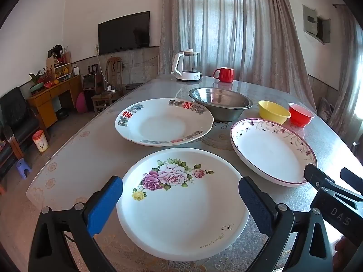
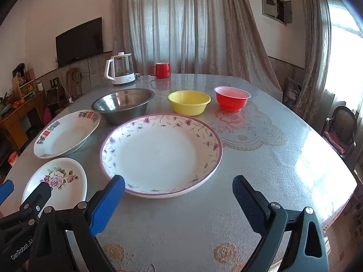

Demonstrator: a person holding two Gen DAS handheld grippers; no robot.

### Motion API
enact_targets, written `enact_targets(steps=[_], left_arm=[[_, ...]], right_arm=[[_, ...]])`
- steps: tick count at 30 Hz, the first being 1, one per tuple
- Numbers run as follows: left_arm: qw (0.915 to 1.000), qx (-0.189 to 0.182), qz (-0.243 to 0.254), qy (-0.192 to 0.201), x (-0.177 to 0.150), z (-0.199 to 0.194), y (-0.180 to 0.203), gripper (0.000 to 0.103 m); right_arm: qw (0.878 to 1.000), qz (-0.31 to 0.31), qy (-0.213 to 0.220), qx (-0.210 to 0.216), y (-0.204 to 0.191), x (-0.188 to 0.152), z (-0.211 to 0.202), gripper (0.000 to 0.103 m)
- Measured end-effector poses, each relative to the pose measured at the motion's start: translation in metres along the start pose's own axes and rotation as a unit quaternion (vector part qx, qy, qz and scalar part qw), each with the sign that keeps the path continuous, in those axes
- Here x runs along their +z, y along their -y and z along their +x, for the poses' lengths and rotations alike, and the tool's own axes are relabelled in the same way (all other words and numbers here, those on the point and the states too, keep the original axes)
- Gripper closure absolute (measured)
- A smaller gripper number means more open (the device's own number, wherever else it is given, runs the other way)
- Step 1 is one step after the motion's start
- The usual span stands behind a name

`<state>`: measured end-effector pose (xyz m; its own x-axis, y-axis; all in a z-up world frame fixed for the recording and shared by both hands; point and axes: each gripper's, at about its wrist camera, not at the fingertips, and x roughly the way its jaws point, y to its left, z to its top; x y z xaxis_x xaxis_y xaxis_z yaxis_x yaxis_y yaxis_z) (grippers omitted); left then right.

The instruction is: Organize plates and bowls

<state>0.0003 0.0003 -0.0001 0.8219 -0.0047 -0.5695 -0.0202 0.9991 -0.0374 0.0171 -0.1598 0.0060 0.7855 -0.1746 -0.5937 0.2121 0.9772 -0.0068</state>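
Plates and bowls sit on the table (image 2: 272, 158): rose plate (image 1: 181, 204) near left, under the left gripper (image 1: 180, 204), tilted downward, fingers spread wide, holding nothing. Right gripper (image 2: 179, 200) likewise gapes empty, angled down near the purple-rimmed plate (image 2: 161, 154).

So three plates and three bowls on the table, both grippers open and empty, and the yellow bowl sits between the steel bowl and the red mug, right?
Not quite: the yellow bowl sits between the steel bowl and the red bowl, as the right wrist view shows. The rest stands.
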Motion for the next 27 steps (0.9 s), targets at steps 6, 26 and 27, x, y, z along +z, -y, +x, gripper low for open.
enact_targets(steps=[6,26,27], left_arm=[[1.0000,0.000,0.003,-0.003,0.000,-0.001,-0.001,0.000],[0.9998,-0.005,0.010,-0.017,-0.002,0.008,0.007,0.000],[0.9998,-0.005,0.011,-0.017,-0.002,0.008,0.008,0.000]], right_arm=[[1.000,0.006,-0.012,0.004,0.003,-0.002,0.008,0.006],[0.999,0.018,-0.019,0.027,0.010,-0.003,0.015,0.006],[0.999,0.018,-0.019,0.027,0.011,-0.003,0.014,0.006]])
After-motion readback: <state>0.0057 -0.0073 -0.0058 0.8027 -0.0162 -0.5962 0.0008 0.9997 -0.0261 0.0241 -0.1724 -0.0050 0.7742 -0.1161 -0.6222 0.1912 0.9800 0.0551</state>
